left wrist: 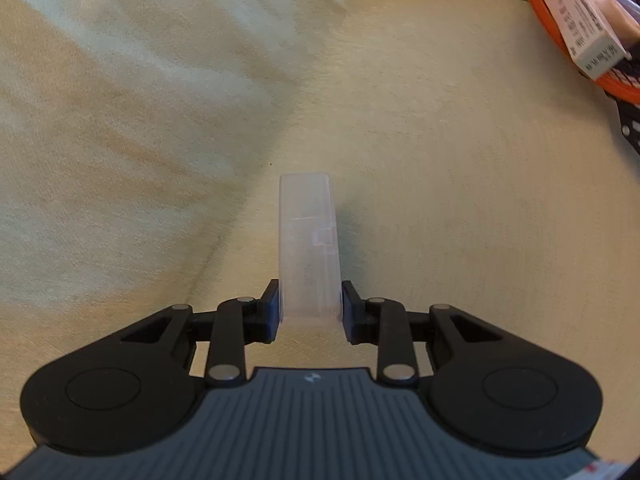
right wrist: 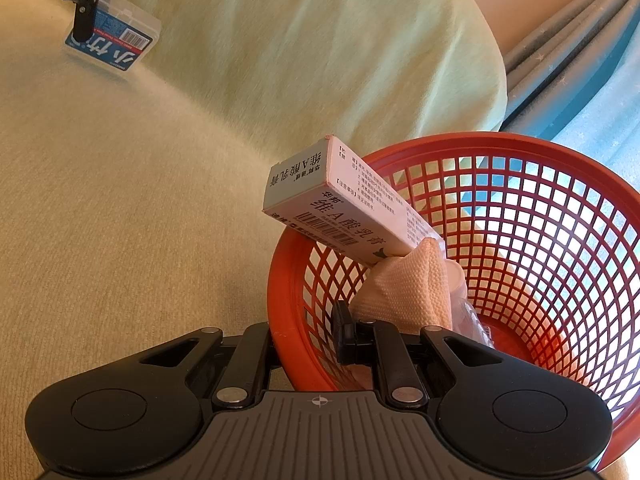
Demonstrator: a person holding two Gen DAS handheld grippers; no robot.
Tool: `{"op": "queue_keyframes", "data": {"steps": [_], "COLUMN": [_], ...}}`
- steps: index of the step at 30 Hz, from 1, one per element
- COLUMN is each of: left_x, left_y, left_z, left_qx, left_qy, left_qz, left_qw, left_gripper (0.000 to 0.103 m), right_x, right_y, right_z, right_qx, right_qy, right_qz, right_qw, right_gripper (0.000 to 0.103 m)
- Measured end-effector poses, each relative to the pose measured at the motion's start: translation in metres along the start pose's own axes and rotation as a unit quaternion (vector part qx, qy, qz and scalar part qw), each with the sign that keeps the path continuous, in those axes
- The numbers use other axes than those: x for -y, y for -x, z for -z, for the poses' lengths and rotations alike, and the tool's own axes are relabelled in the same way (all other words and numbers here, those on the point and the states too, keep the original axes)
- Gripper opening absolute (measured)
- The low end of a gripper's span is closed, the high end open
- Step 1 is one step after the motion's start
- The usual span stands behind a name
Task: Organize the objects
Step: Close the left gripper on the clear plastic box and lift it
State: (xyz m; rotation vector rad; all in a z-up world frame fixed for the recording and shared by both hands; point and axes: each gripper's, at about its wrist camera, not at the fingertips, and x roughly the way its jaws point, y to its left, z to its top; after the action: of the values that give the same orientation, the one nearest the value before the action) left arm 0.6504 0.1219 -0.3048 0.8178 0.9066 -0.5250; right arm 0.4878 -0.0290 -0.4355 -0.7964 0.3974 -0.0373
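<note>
The left gripper [left wrist: 310, 309] is clamping both fingers on the near end of a clear rectangular plastic case [left wrist: 308, 248], holding it above the pale yellow-green bedsheet [left wrist: 440, 200]. The right gripper [right wrist: 312, 340] is pinching the near rim of the round orange-red plastic mesh basket [right wrist: 520, 208]. Inside the basket are lying a pink woven cloth [right wrist: 404, 288] and a white printed cardboard box [right wrist: 336, 208], its end jutting over the rim. Farther off, a grey-and-blue curtain [right wrist: 580, 60] is hanging.
</note>
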Motion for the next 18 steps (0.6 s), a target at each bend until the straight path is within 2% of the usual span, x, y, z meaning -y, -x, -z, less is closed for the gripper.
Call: {"op": "queue_keyframes", "data": {"steps": [7,18], "left_x": [0.008,0.024], "left_y": [0.010,0.032], "left_z": [0.006,0.005], "left_qx": [0.011,0.041], "left_qy": [-0.057,-0.101], "left_qz": [-0.023,-0.021], "left_qw": [0.9980,0.9938], "left_gripper": [0.025,0.025], "right_x": [-0.002,0.000], "right_y": [0.004,0.006], "right_z": [-0.001,-0.006], "right_qx": [-0.003,-0.012], "right_qy": [0.010,0.039], "right_qz": [0.004,0.011], "right_qw": [1.000,0.999], "right_gripper": [0.010,0.005]}}
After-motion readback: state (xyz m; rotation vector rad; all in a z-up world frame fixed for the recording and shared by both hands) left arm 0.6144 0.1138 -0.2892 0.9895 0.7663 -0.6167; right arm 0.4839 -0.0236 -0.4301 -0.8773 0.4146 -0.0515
